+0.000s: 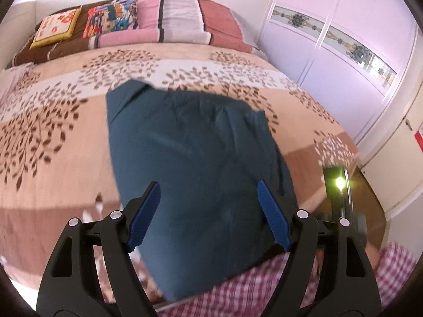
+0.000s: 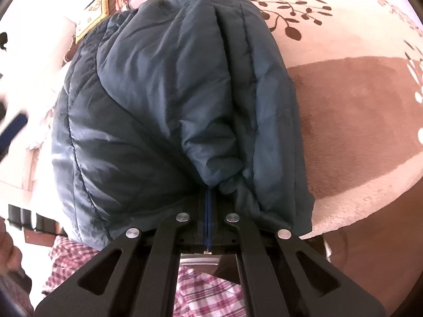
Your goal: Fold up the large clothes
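Bedroom, leaf-print blanket (image 1: 53,121). Right gripper (image 2: 208,198) clamped on near hem of teal puffer jacket (image 1: 190,158); left gripper (image 1: 208,211) wide apart, empty, above the same end. Jacket's long axis runs away toward pillows (image 1: 171,23)

Dark teal quilted jacket (image 1: 195,153), folded into bunched oblong, on leaf-print bed cover, near edge lifted
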The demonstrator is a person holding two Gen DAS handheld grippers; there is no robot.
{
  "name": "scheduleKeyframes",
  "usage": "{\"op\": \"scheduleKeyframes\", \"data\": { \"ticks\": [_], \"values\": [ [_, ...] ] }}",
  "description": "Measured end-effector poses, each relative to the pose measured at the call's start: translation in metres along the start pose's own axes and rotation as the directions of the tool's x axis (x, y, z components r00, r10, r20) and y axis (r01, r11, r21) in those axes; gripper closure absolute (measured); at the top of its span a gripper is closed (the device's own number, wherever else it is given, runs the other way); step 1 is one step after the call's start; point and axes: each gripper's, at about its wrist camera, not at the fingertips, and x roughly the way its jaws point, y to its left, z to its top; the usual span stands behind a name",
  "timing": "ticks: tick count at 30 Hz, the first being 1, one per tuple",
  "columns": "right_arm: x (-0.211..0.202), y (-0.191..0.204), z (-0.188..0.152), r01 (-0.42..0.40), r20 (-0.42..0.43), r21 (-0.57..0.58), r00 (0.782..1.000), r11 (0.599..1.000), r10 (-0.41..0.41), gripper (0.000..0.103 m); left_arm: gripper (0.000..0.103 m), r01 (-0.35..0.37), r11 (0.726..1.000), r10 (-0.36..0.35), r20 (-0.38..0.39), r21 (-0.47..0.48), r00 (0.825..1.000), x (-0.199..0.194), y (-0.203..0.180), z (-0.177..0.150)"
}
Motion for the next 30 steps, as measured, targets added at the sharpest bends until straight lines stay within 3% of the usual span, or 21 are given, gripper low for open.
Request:
{"op": "scheduleKeyframes", "data": {
  "ticks": [6, 13, 20, 30],
  "values": [
    [0.004, 0.02, -0.004, 0.046, 0.014, -0.029, 0.999, 0.998, -0.046, 0.103, 0.027, -0.016, 0.997, 0.013, -0.041, -0.075, 0.999, -0.016, 0.026, -0.046],
    [0.008, 0.021, -0.012, 0.04, 0.042, -0.013, 0.998, 0.999, -0.039, 0.103, 0.027, -0.039, 0.983, 0.011, -0.155, -0.182, 0.988, 0.005, 0.051, -0.086],
    [0.004, 0.022, -0.022, 0.067, 0.092, 0.001, 0.993, 0.998, -0.067, 0.103, 0.027, -0.046, 0.983, 0.009, -0.205, -0.18, 0.979, 0.029, 0.057, -0.094],
    [0.006, 0.036, -0.03, 0.137, 0.122, -0.045, 0.984, 0.99, -0.131, 0.103, 0.016, 0.001, 0.97, -0.054, -0.213, -0.244, 0.976, 0.049, 0.074, -0.1]
  ]
}}
